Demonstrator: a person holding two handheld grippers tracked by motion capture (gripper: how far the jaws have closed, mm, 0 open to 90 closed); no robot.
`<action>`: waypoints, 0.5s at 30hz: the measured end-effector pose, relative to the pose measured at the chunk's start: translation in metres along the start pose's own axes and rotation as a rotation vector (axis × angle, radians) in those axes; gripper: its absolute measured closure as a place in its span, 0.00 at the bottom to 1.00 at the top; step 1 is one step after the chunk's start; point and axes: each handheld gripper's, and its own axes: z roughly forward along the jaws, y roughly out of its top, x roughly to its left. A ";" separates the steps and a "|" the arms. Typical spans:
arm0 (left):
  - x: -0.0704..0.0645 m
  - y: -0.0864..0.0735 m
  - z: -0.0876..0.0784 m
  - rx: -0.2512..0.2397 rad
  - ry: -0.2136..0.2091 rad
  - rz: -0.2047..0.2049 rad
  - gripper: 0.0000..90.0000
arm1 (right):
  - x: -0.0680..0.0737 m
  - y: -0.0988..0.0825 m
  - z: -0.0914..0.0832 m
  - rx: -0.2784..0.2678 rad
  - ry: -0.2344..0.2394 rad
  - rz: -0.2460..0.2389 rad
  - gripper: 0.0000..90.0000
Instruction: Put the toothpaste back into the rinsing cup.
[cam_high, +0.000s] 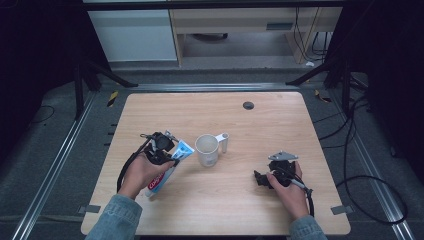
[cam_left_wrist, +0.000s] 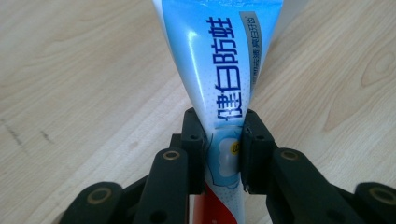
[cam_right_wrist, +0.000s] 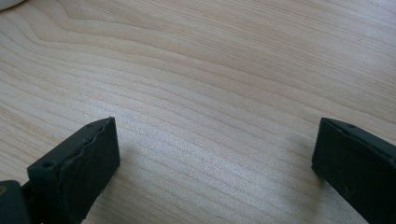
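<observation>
Broad, pale wooden table (cam_high: 260, 210) with rounded corners, standing on a dark floor, a small dark round grommet (cam_high: 248, 105) set near its far edge. Next in size, the long blue-and-white toothpaste tube (cam_high: 169, 169) with a red band toward its cap end, printed with dark blue characters — clenched across its lower body by the left gripper (cam_left_wrist: 223, 140), both black pads pressed flat against its sides. Seen from above tilted at the left-centre of the table, crimped end angled toward the mug, cap end down by the person's wrist; whether the cap end touches the wood cannot be told. Then the white ceramic mug (cam_high: 207, 149), upright and open-mouthed at the table's centre, just beside the tube's upper end, with a small white upright piece (cam_high: 224, 142) at its right — handle or separate item, too small to tell. Right gripper (cam_right_wrist: 215, 154) released, jaws standing wide apart with nothing between them, held low over bare wood well apart from the mug.

Likely risks from here, as a judgement: a soft tube squeezed at its body may buckle or swing in the grip — enough to clip the mug's rim and tip it if carried that way. A glossy surface and narrow pads could also let the tube slide downward and drop.
</observation>
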 end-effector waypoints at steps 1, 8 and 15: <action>0.000 0.001 -0.003 -0.013 0.004 -0.002 0.82 | 0.000 0.000 0.000 -0.001 -0.002 -0.003 0.01; 0.003 0.008 -0.020 -0.060 0.029 -0.002 0.82 | 0.000 0.000 0.001 -0.002 -0.001 -0.003 0.01; 0.005 0.012 -0.023 -0.073 0.038 -0.002 0.82 | 0.000 0.000 0.000 -0.002 -0.001 -0.004 0.01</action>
